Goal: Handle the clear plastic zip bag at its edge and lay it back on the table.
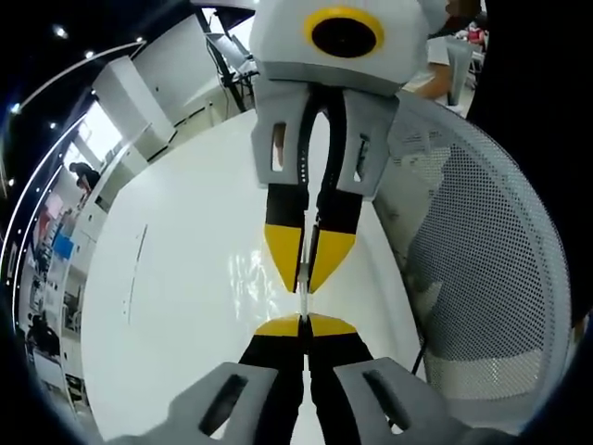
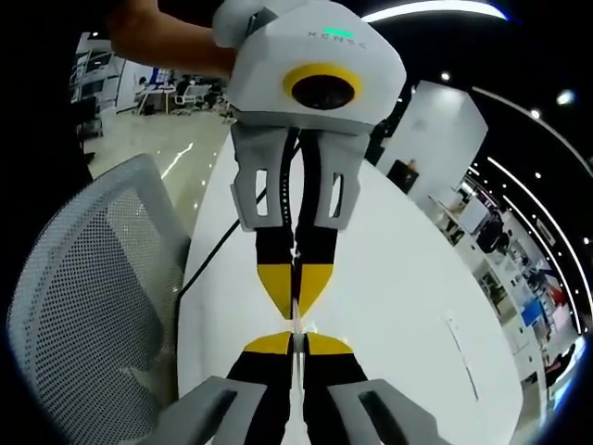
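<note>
**Inspector:** State the grip.

**Operator:** In the left gripper view, the left gripper (image 1: pixel 305 322) has its yellow tips clenched on a thin clear edge. The right gripper (image 1: pixel 309 257) comes in from the top of that view, tips closed on the same edge, facing the left one nose to nose. The right gripper view agrees: right gripper (image 2: pixel 293 341) clamped, left gripper (image 2: pixel 290 287) opposite and close.

**Inspector:** And the clear plastic zip bag (image 1: pixel 243 269)?

**Operator:** Held between the two by its edge. The body is hard to make out; a glossy, wrinkled sheen to the left of the tips suggests it hangs or drapes toward the white table (image 1: pixel 176 278). I cannot tell whether its lower part touches the surface.

**Inspector:** Hazards?

**Operator:** A mesh chair (image 1: pixel 482 269) stands just beside the table edge on one side. The bag sits near that edge.

**Inspector:** Recommendation for the step in hand.

**Operator:** My judgement: keep both pinches firm and level, carry the bag inward over bare table away from the chair side, lower until the film lies flat, then draw the grippers slightly apart to remove slack. Let go only once the bag rests fully supported, otherwise it may slide off the edge.
</note>
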`<state>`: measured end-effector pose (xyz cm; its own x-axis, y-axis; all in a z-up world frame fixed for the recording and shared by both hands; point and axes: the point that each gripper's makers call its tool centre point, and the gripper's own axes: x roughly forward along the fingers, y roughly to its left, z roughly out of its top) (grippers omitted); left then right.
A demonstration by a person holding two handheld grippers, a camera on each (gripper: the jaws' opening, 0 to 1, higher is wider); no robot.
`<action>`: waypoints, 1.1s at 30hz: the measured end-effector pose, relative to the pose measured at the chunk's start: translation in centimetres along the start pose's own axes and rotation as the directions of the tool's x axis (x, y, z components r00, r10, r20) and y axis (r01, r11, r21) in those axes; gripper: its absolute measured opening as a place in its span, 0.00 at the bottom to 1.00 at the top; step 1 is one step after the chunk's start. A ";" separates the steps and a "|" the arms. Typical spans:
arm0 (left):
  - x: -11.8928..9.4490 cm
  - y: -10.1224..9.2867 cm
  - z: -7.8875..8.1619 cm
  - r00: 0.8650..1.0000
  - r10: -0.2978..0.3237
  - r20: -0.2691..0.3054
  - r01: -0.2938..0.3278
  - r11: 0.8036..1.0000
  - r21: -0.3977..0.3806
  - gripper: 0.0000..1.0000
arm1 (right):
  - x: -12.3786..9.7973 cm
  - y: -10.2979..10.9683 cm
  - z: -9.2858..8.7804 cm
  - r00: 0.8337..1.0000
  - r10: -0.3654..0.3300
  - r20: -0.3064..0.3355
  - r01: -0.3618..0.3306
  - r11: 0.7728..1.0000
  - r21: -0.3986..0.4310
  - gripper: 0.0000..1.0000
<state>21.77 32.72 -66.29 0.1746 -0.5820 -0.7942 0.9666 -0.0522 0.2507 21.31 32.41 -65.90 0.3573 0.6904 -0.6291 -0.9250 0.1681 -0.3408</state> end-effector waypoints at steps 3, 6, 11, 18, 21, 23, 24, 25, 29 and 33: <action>-0.1 0.0 0.0 1.000 0.002 0.001 -0.002 1.000 -0.004 0.00 | 0.0 0.0 0.0 1.000 0.000 -0.001 0.000 1.000 0.000 0.00; -0.1 0.0 -0.1 1.000 0.003 0.001 -0.003 1.000 -0.007 0.00 | 0.0 0.0 0.0 1.000 0.002 0.000 -0.002 1.000 0.001 0.00; -0.1 0.0 -0.2 1.000 0.002 0.001 -0.002 1.000 -0.008 0.00 | 0.0 0.0 0.0 1.000 0.002 0.000 -0.002 1.000 0.002 0.00; -0.2 0.0 -0.2 1.000 0.001 0.000 -0.001 1.000 -0.010 0.00 | 0.0 0.0 -0.1 1.000 0.002 -0.003 -0.002 1.000 0.004 0.00; -0.2 0.0 -0.3 1.000 0.000 0.001 0.000 1.000 -0.011 0.00 | -0.1 0.0 -0.2 1.000 0.001 -0.004 -0.001 1.000 0.005 0.00; -0.2 0.0 -0.2 1.000 0.000 0.001 0.000 1.000 -0.010 0.00 | -0.1 0.0 -0.2 1.000 0.001 -0.004 -0.001 1.000 0.007 0.00; -0.2 0.0 -0.2 1.000 0.000 0.001 0.000 1.000 -0.011 0.00 | -0.1 0.0 -0.3 1.000 0.000 -0.004 0.000 1.000 0.008 0.00; -0.2 0.0 -0.2 1.000 0.000 0.001 0.000 1.000 -0.011 0.00 | -0.1 0.0 -0.3 1.000 0.000 -0.005 0.000 1.000 0.010 0.00; -0.2 0.0 -0.3 1.000 0.000 0.002 0.000 1.000 -0.011 0.00 | -0.2 0.0 -0.3 1.000 -0.003 -0.004 0.003 1.000 0.014 0.00; -0.2 0.0 -0.3 1.000 -0.001 0.002 0.001 1.000 -0.011 0.00 | -0.3 0.0 -0.4 1.000 -0.005 -0.006 0.005 1.000 0.016 0.00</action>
<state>21.79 33.05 -66.29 0.1737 -0.5834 -0.7934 0.9688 -0.0434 0.2440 21.31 31.91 -66.02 0.3628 0.6856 -0.6312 -0.9250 0.1830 -0.3330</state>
